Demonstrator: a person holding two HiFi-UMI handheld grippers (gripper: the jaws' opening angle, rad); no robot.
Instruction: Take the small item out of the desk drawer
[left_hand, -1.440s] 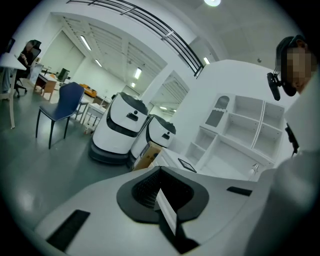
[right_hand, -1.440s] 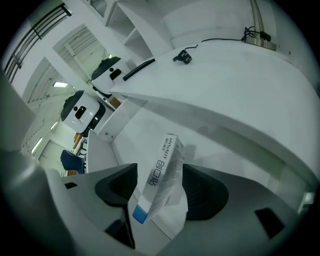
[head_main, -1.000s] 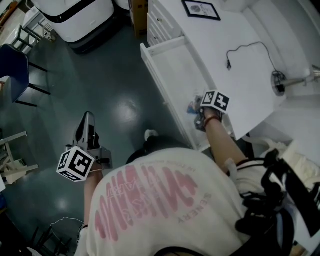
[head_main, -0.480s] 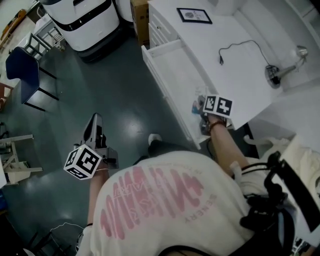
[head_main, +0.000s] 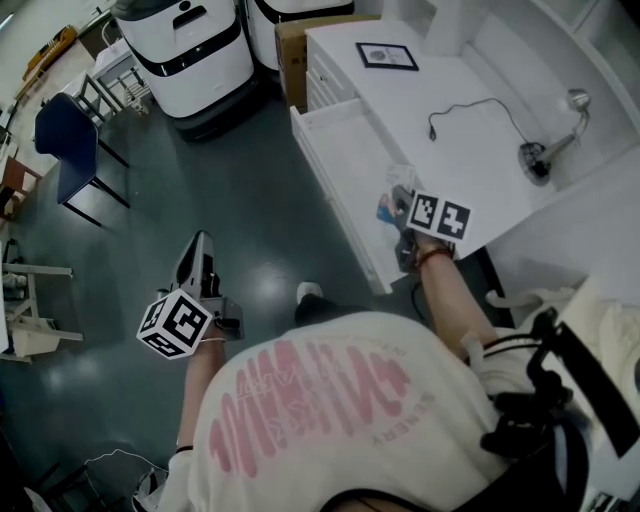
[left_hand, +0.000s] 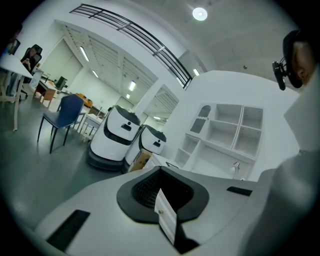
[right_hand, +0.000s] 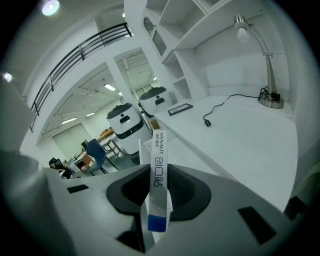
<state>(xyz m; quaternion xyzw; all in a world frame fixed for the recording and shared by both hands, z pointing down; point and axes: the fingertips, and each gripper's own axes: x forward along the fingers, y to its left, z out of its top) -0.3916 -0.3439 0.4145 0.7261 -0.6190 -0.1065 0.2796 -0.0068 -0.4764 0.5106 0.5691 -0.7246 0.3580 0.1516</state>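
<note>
Where the right tool (right_hand: 158, 192) pinches it, the small box (right_hand: 159, 165) shows as a thin, flat white carton with dark print down its face and a blue band at its near end. It stands almost upright between the tool's dark, finely ribbed pads. In the head view the box (head_main: 384, 208) is held over the near end of the open drawer (head_main: 335, 200), a long, shallow white tray with plain, smooth walls. The drawer is pulled out from the glossy white desk (head_main: 450, 110). On the desk lie a thin black cable (head_main: 480, 103), a dark-framed picture (head_main: 387, 56) and a metal lamp (head_main: 555, 140) with a round base and a curved neck. The floor (head_main: 230, 200) is dark and shiny.

The right hand (head_main: 422, 243) reaches forward on a bare, extended forearm, and its tool (head_main: 400, 203) slopes down toward the drawer. The left hand (head_main: 208, 330) is held out over the floor, well apart from the desk. The left tool (head_main: 200, 245) is roughly level and points toward the rounded white machines (head_main: 190, 50). Its pads (left_hand: 145, 192) stand slightly apart with nothing between them, and a strip of white panel with a small knob shows through the gap.
</note>
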